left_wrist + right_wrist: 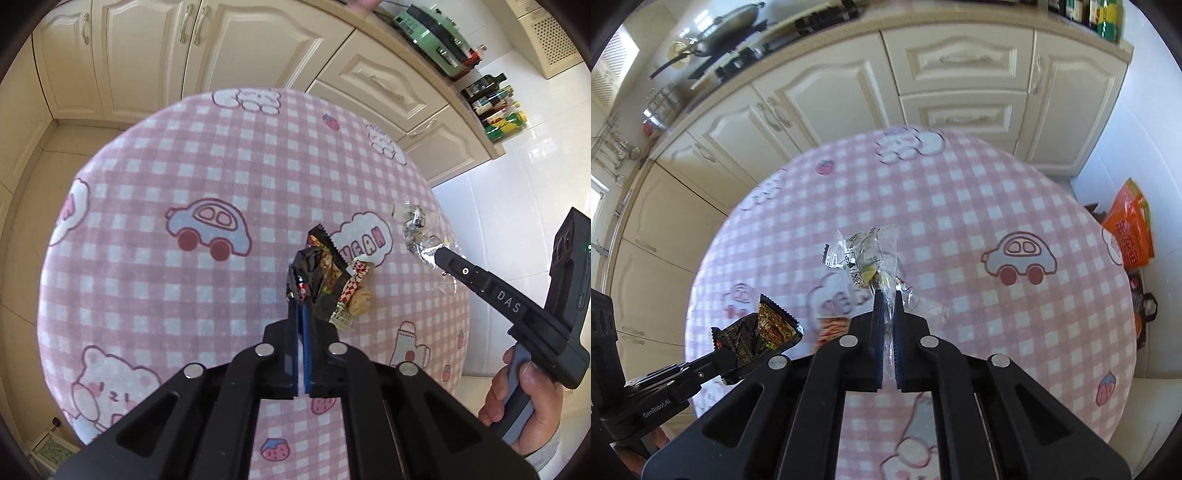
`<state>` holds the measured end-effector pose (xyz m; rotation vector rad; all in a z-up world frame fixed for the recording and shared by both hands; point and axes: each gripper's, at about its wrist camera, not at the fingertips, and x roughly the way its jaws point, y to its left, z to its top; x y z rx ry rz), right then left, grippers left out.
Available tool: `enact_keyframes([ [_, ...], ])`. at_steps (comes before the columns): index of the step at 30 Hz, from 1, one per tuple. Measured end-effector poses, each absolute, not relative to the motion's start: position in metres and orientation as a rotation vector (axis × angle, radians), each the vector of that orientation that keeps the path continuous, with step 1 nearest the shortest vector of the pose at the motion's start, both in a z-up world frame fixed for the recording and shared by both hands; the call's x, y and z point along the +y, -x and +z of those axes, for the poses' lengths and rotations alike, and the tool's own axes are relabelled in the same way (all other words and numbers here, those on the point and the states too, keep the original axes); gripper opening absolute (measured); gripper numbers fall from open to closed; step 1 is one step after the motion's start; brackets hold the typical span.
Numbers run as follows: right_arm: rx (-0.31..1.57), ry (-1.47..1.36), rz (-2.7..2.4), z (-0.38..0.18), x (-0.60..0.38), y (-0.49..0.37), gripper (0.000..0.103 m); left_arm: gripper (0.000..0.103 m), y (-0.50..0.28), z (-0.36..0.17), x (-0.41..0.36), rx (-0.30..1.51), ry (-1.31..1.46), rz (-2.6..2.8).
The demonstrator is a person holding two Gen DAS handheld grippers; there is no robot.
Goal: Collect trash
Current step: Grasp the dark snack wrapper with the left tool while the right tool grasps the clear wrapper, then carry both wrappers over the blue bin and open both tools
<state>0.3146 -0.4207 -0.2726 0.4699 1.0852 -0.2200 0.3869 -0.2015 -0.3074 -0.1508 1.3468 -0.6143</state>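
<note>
My left gripper is closed on a dark wrapper, raised over the round table. My right gripper is closed on a clear wrapper, also above the table. A red-checked wrapper lies on the pink checked cloth just beside the dark wrapper. Cream cabinets stand behind the table.

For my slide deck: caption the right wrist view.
Right claw pinches a clear wrapper above the pink checked table; left claw holds a dark wrapper.
</note>
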Motion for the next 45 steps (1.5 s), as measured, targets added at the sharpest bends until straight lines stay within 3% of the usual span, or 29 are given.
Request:
enact_keyframes([
  [10, 1.045, -0.446, -0.104, -0.233, -0.298, -0.301, 0.003, 0.001, -0.354, -0.272, -0.096, 1.276, 0.163, -0.615],
  [21, 1.165, -0.452, 0.152, -0.256, -0.098, -0.285, 0.003, 0.001, -0.307, -0.281, 0.107, 1.322, 0.183, -0.369],
  [28, 1.233, -0.390, 0.260, -0.269, -0.010, -0.280, 0.003, 0.001, -0.282, -0.299, 0.197, 1.361, 0.225, -0.232],
  [41, 1.262, -0.335, 0.315, -0.277, 0.048, -0.269, 0.003, 0.003, -0.266, -0.316, 0.249, 1.385, 0.285, -0.157],
  [44, 1.259, -0.333, 0.314, -0.277, 0.055, -0.269, 0.003, 0.008, -0.267, -0.316, 0.254, 1.364, 0.314, -0.149],
  [45, 1.258, -0.331, 0.315, -0.277, 0.056, -0.269, 0.003, 0.015, -0.268, -0.317, 0.255, 1.368, 0.330, -0.169],
])
